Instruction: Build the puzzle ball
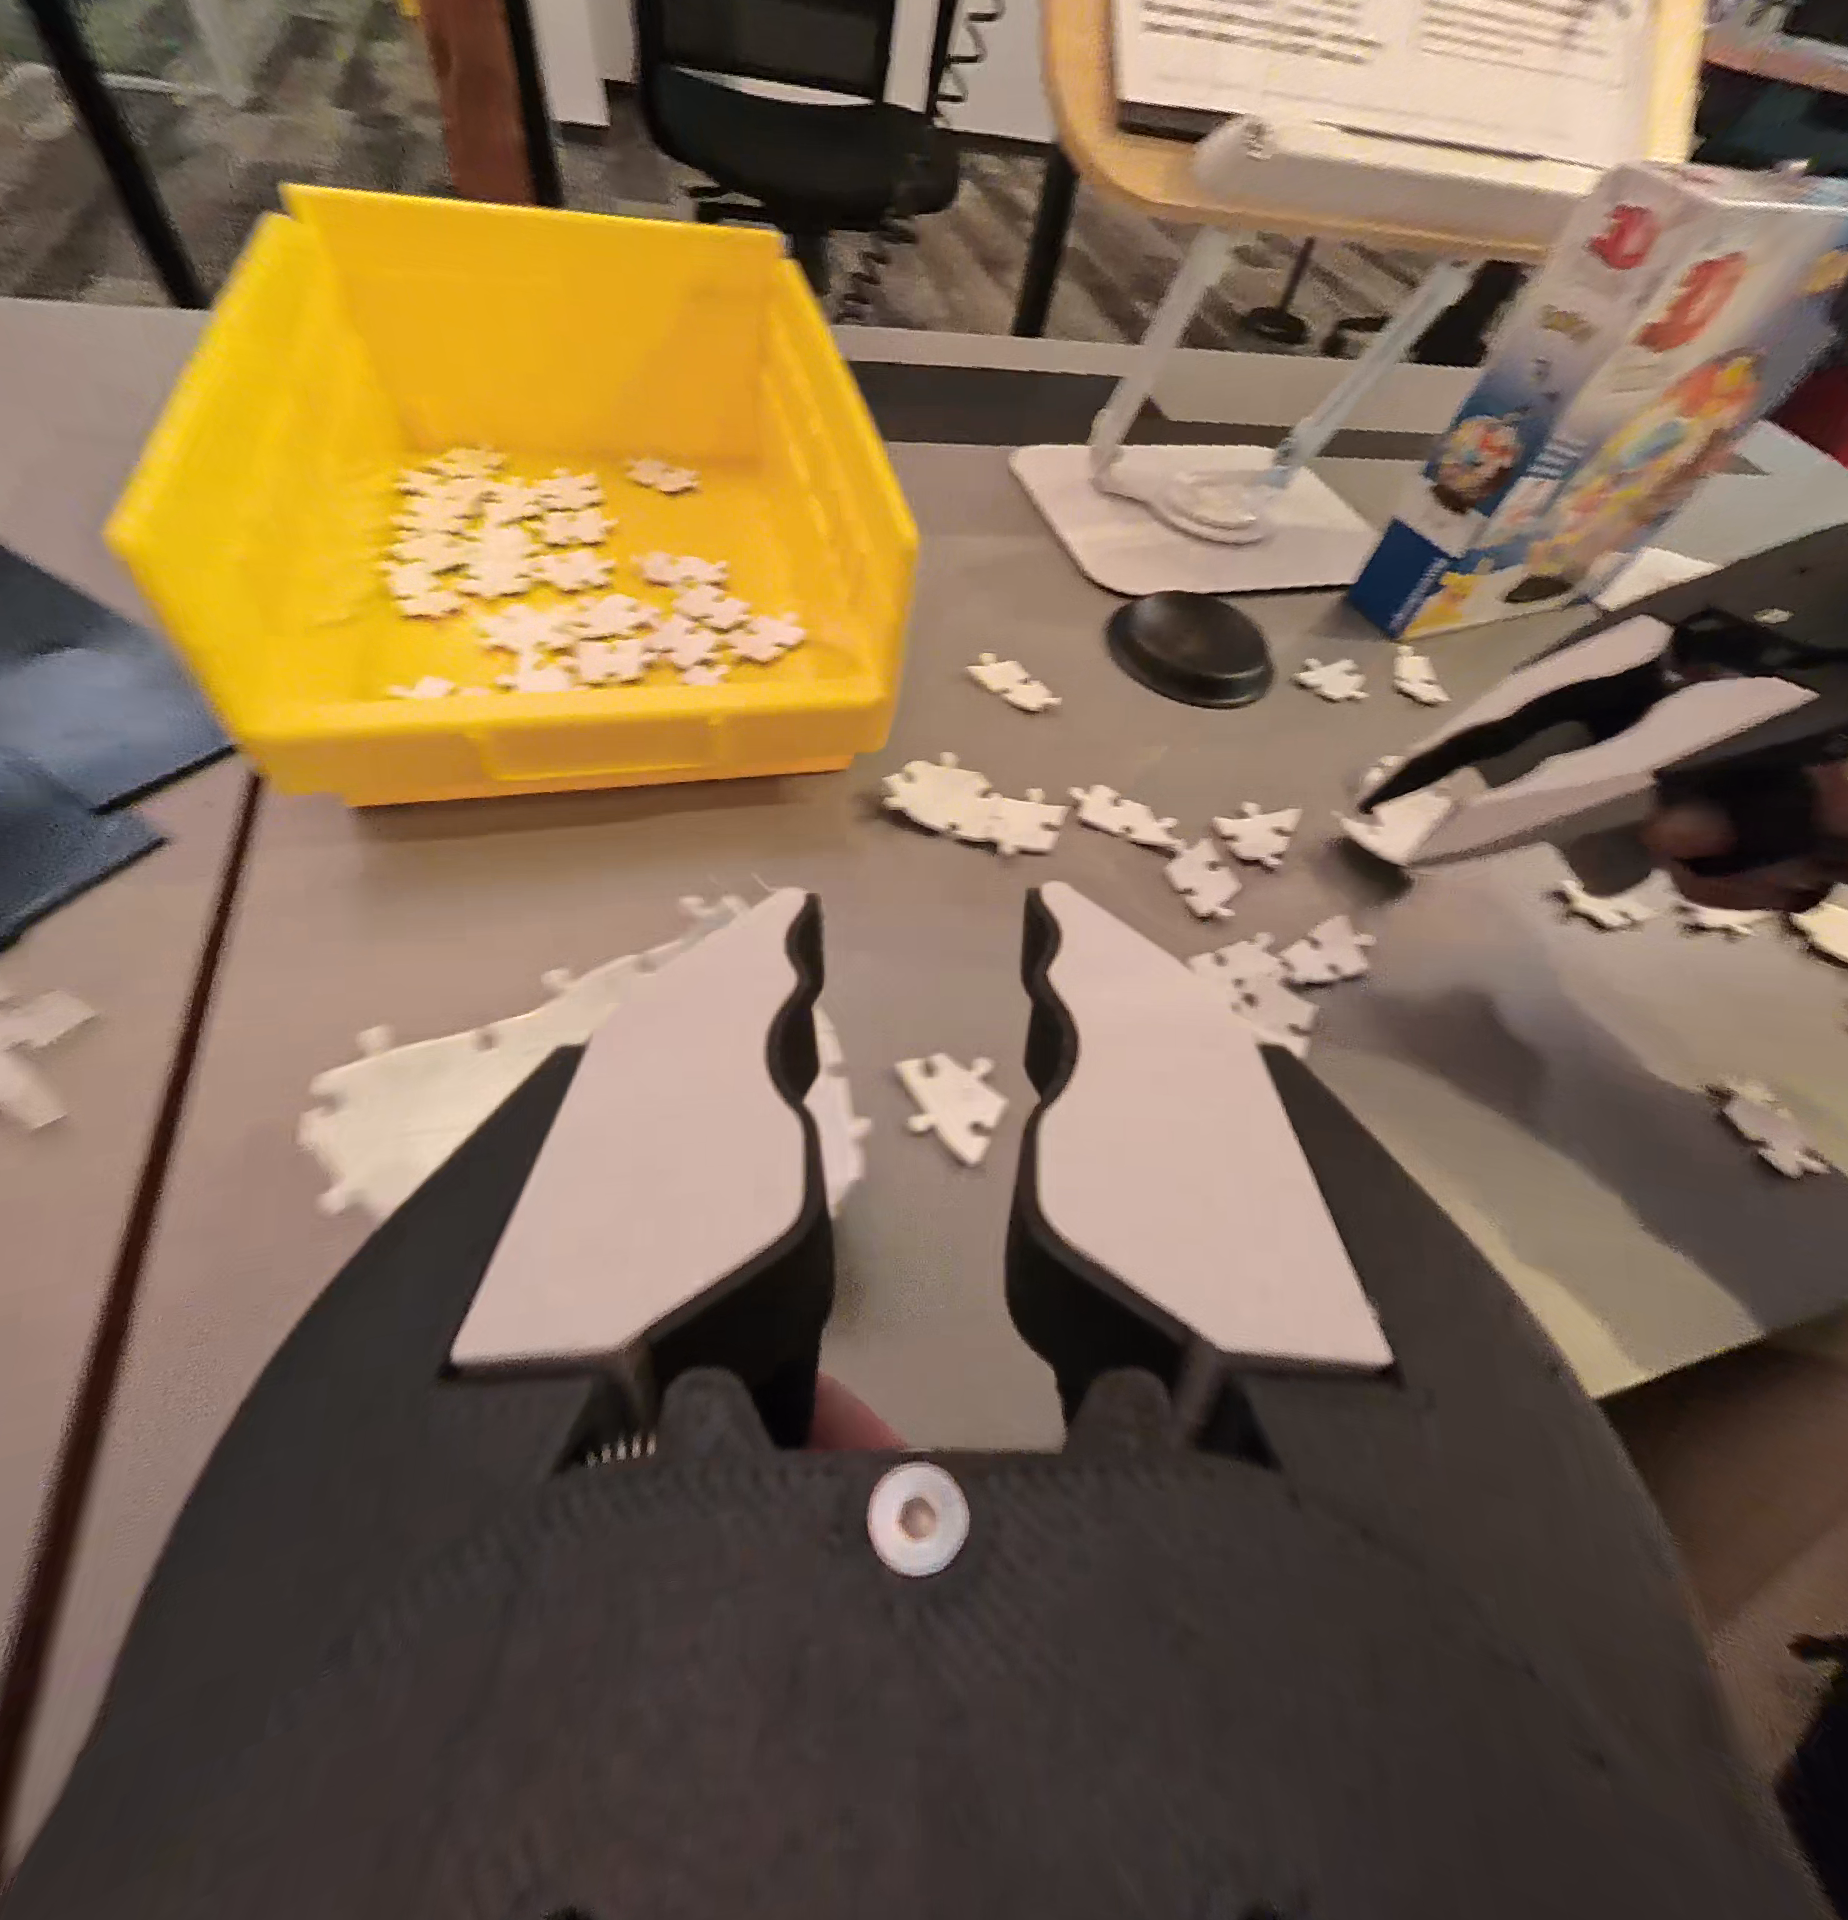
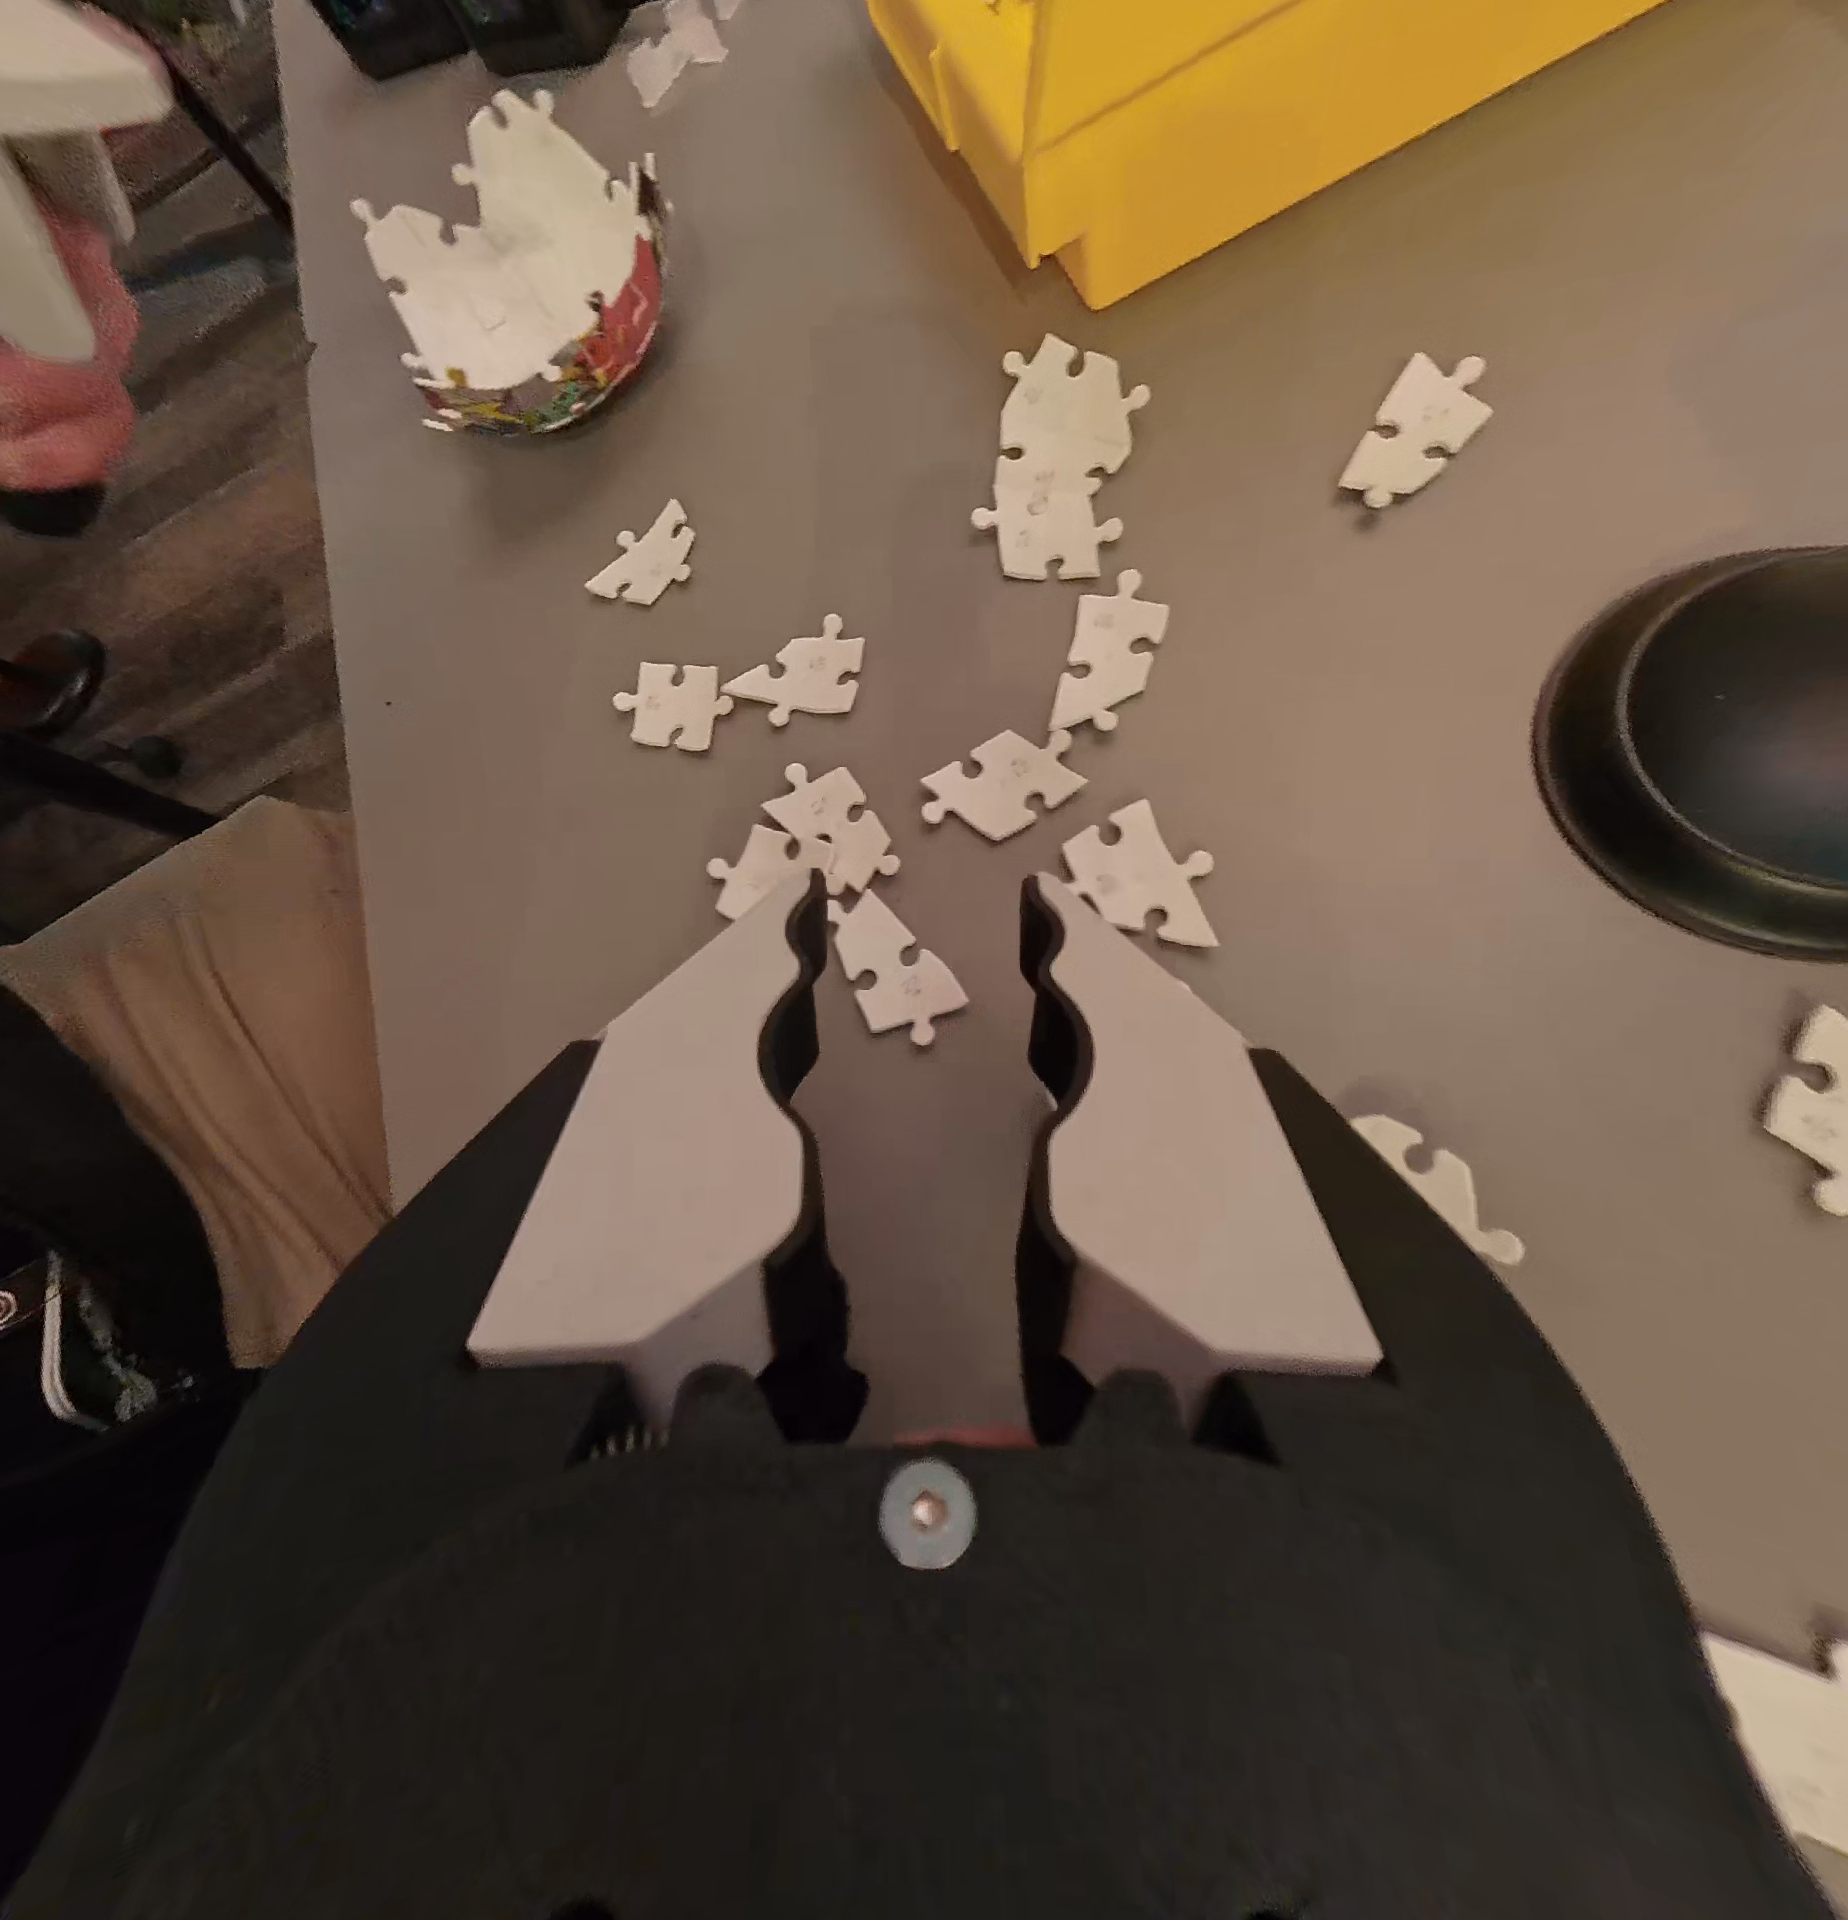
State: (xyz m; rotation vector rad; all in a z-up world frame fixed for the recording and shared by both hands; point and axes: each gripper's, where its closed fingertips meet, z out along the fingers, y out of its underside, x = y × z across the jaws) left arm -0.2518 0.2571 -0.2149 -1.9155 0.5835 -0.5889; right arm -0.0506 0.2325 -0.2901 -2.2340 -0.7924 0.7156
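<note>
The partly built puzzle ball [image 2: 520,296] stands on the grey desk [image 2: 1315,644] near its left edge, an open bowl with the printed faces outward and the plain white backs showing inside. Its opening faces upward and its axis stands roughly upright; the jagged rim rises higher on one side. It appears light, thin-walled and held only by interlocking tabs, so it should be gripped gently at the lower, complete band, not at the loose upper tabs. The single pieces [image 2: 904,971] lie flat, white side up, pointing every way; they look stiff, smooth and hard to lift from a flat surface, so an edge grip is advisable. The right gripper [image 2: 922,899] hovers just above one such piece with jaws parted and empty. The left gripper [image 1: 922,914] is likewise parted and empty beside the ball. Further pieces lie in the yellow bin [image 1: 276,644]; a black stand [image 2: 1585,727] waits nearby.
</note>
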